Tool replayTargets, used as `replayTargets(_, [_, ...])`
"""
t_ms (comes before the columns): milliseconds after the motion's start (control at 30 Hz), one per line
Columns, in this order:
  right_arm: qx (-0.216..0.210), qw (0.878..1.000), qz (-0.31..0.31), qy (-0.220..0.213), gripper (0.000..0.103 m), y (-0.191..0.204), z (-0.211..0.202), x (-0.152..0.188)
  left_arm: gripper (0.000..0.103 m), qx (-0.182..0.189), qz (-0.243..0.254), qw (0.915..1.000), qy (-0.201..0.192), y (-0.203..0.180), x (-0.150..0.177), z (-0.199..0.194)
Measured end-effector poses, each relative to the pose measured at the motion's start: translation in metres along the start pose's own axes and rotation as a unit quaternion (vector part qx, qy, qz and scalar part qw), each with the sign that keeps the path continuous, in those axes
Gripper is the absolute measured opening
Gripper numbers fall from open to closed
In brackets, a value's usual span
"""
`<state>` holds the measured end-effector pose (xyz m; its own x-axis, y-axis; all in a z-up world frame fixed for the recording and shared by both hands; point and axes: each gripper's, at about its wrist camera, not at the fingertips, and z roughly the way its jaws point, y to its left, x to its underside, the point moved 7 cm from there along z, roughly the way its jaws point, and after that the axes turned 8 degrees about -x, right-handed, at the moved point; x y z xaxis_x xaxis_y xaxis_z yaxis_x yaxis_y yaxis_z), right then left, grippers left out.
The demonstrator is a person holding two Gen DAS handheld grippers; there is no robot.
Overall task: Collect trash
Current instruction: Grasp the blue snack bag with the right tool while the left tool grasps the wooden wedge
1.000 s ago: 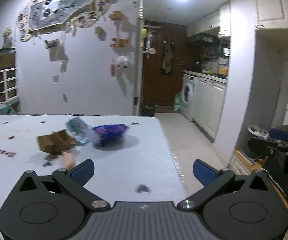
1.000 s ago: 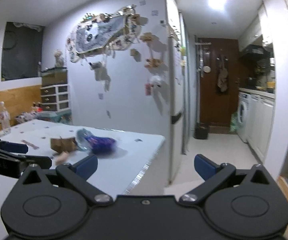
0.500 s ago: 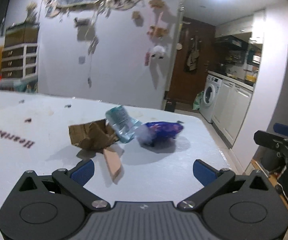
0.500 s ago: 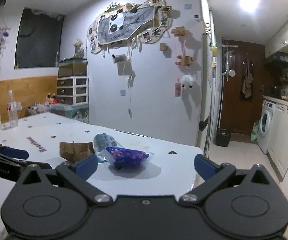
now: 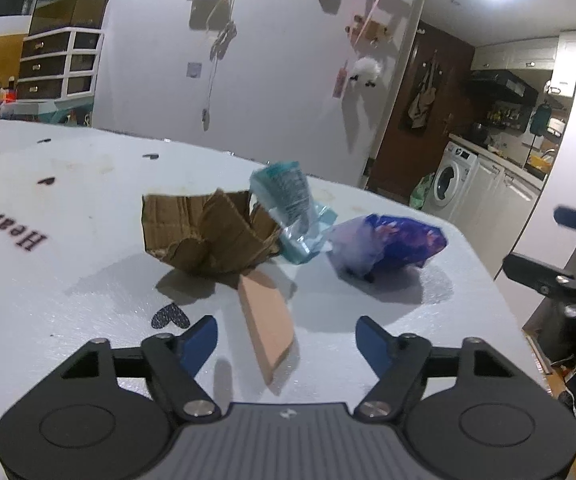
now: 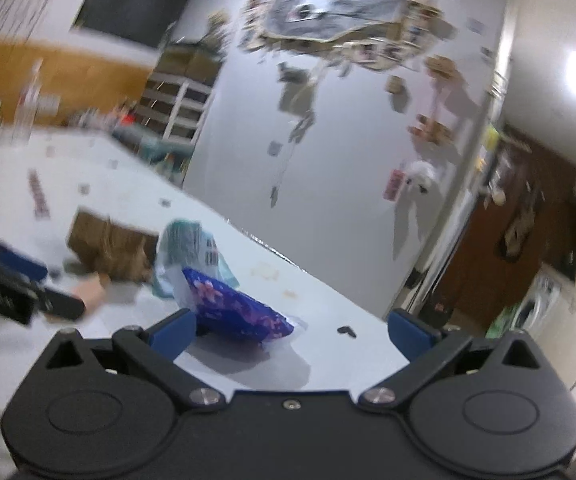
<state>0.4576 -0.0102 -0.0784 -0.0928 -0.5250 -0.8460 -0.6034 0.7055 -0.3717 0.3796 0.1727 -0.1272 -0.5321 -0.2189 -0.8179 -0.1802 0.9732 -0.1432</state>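
Left wrist view: a white table (image 5: 87, 288) is seen with a small heap of trash at its right end, near the far right corner.
Table: bare white cloth with small dark heart marks; all the trash lies on it, none is lifted.
Torn cardboard (image 5: 207, 236): the largest piece, at the left of the heap, touching the teal wrapper.
Purple packet (image 5: 392, 246): at the right of the heap, close in front of the right gripper.
Teal wrapper (image 5: 292, 212): propped between the cardboard and the packet.
Pink strip (image 5: 267, 324): lies nearest, between the left gripper's fingers but untouched.
Left gripper (image 5: 285, 340): jaws have just been closing, yet remain apart and empty.
Right gripper (image 6: 290, 330): spread wide, nothing held; the view is blurred.
Step in hand: the approach is judged under way, no piece grasped yet.
Next move: the left jaws are to be lowered around the strip and closed.
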Motion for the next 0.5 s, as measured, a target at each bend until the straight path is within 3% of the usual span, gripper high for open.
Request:
replayTargets(200, [-0.031,0.992,-0.118,0.041,0.093,0.014,0.041,0.003,0.065,0.003,0.010,0.9999,0.006,0.000,0.000,0.011])
replayTargets(500, [-0.077,0.960,-0.258,0.080,0.072,0.040,0.087,-0.001,0.059,-0.001,0.026,0.9996,0.010,-0.004,-0.002,0.017])
